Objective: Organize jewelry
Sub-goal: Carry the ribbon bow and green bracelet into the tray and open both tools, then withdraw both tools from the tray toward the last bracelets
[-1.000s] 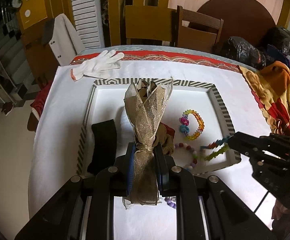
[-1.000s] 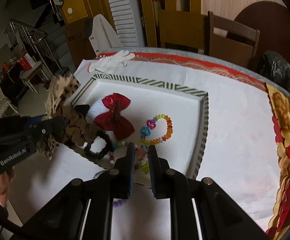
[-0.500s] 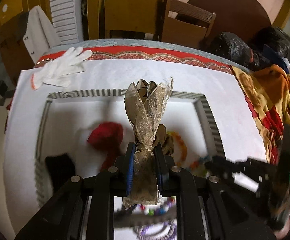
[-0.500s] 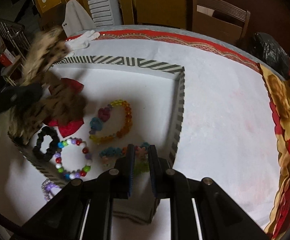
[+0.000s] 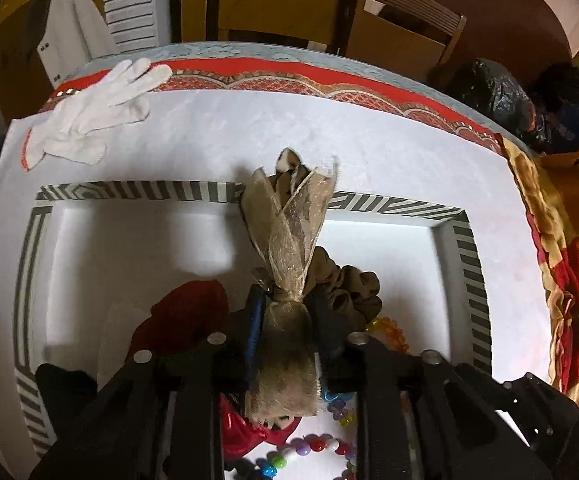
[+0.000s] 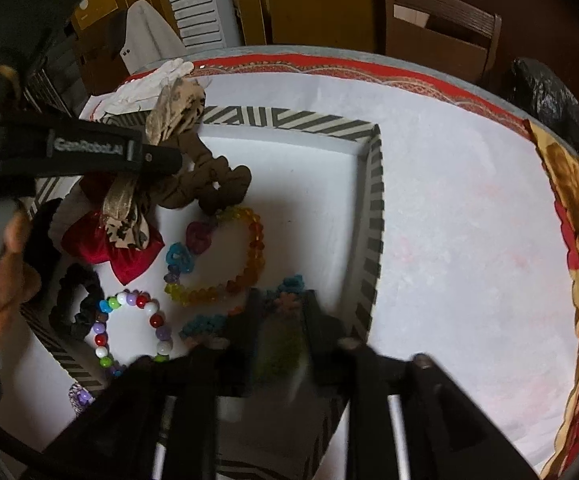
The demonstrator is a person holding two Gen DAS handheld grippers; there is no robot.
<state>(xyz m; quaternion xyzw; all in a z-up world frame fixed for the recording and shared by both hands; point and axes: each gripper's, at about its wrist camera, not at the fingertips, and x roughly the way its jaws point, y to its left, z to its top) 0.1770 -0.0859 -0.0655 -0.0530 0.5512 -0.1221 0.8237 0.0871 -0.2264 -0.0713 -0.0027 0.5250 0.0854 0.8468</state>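
A gold ribbon bow on a brown scrunchie [image 5: 289, 240] stands between the fingers of my left gripper [image 5: 291, 316]. The jaws are opening and no longer pinch it. In the right wrist view the left gripper [image 6: 165, 160] is low over the white striped-rim tray [image 6: 373, 220], and the brown scrunchie [image 6: 209, 184] touches the tray floor. My right gripper [image 6: 283, 320] is at the tray's near right corner. Its jaws are opening over a small green, teal and orange bracelet [image 6: 289, 292] that lies in the tray.
Also in the tray are a red bow [image 6: 125, 256], a black scrunchie [image 6: 77, 300], a round-bead bracelet [image 6: 129, 328] and a rainbow bracelet [image 6: 245, 264]. A white glove [image 5: 89, 120] lies behind the tray. Patterned cloth [image 5: 569, 260] hangs at the right, with chairs behind.
The left gripper came down into the tray with the bow and its jaws widened. The right gripper sank to the tray's near corner and its jaws parted from the small bracelet.
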